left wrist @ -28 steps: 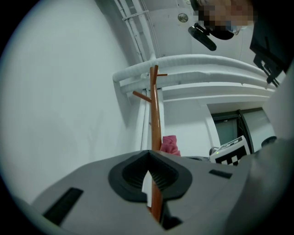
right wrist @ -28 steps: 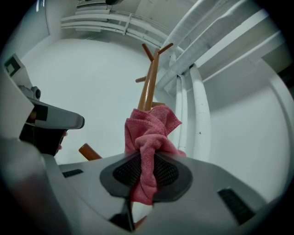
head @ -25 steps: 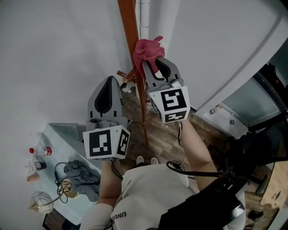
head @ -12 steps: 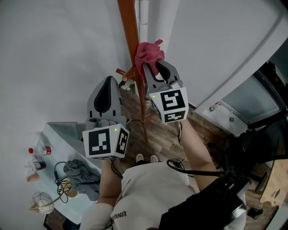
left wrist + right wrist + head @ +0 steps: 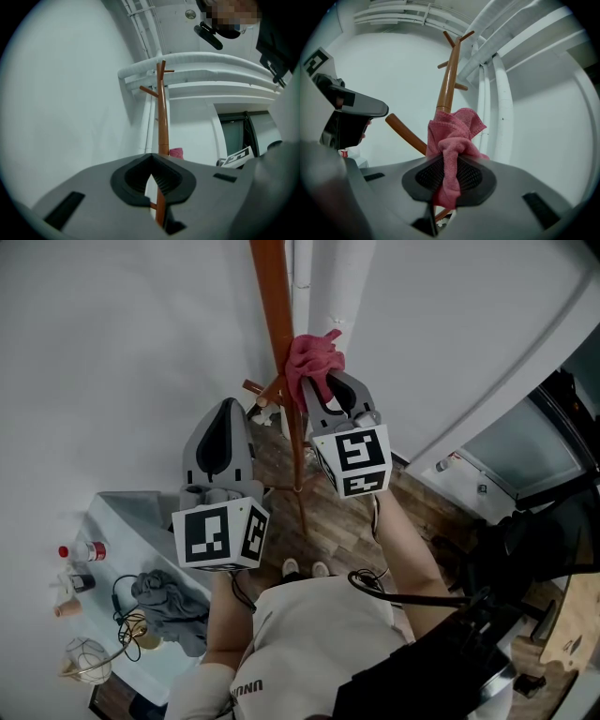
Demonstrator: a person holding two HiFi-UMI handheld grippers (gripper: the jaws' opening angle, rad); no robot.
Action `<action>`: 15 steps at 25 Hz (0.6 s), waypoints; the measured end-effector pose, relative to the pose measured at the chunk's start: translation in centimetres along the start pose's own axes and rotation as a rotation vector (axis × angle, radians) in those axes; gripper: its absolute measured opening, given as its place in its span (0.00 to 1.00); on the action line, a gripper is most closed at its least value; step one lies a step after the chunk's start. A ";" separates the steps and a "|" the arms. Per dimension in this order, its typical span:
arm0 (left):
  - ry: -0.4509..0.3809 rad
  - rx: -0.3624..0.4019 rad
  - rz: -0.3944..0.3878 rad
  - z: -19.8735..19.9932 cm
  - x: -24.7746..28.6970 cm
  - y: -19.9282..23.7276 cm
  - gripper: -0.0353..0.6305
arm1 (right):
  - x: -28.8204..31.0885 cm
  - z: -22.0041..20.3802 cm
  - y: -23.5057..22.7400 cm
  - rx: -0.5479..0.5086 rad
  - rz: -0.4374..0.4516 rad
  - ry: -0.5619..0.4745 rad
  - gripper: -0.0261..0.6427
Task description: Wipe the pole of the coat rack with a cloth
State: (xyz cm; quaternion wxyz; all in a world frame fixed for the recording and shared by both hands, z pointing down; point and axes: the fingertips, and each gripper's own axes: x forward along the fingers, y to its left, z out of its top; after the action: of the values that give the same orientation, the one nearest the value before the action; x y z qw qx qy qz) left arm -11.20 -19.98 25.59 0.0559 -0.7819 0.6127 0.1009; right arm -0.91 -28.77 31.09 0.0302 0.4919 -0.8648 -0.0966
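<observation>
A brown wooden coat rack pole (image 5: 275,324) rises in front of a white wall, with short pegs (image 5: 405,132) branching off. My right gripper (image 5: 322,387) is shut on a pink cloth (image 5: 312,357), which is pressed against the pole (image 5: 446,86); the cloth (image 5: 452,140) bunches out beyond the jaws. My left gripper (image 5: 223,432) hangs to the left of the pole, shut with nothing in it. In the left gripper view the pole (image 5: 162,122) stands straight ahead beyond the jaws, and a bit of the cloth (image 5: 176,152) shows beside it.
White pipes (image 5: 499,108) run up the wall right behind the rack. A light table (image 5: 127,521) at lower left carries a grey rag (image 5: 169,606), a cable and small bottles (image 5: 84,554). A dark window frame (image 5: 525,451) is at right. Wood floor (image 5: 337,521) lies below.
My right gripper has slid the pink cloth up the pole, away from me. The left gripper has stayed where it was.
</observation>
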 end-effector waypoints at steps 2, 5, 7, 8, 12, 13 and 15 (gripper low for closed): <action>0.003 0.000 -0.001 -0.1 0.0 0.0 0.06 | -0.1 -0.4 0.1 0.002 0.000 0.010 0.14; 0.008 0.000 -0.002 -0.3 0.0 0.0 0.06 | 0.0 -1.0 0.2 0.011 0.006 0.024 0.14; 0.011 -0.002 0.001 -0.4 0.0 0.1 0.06 | 0.0 -1.5 0.3 0.017 0.010 0.034 0.14; 0.014 -0.004 0.002 -0.5 0.0 0.1 0.06 | 0.0 -1.7 0.3 0.018 0.011 0.040 0.14; 0.023 -0.006 0.005 -0.8 -0.2 0.0 0.06 | -0.1 -2.4 0.4 0.021 0.013 0.056 0.14; 0.025 -0.006 0.006 -0.9 -0.2 0.1 0.06 | -0.1 -2.6 0.4 0.021 0.013 0.060 0.14; 0.027 -0.009 0.010 -1.0 -0.3 0.1 0.06 | -0.1 -3.0 0.5 0.020 0.015 0.069 0.14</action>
State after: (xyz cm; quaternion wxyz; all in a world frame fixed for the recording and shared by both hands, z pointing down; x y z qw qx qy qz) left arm -11.31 -19.98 26.63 0.0438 -0.7804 0.6167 0.0934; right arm -0.82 -28.85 34.10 0.0560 0.4885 -0.8679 -0.0708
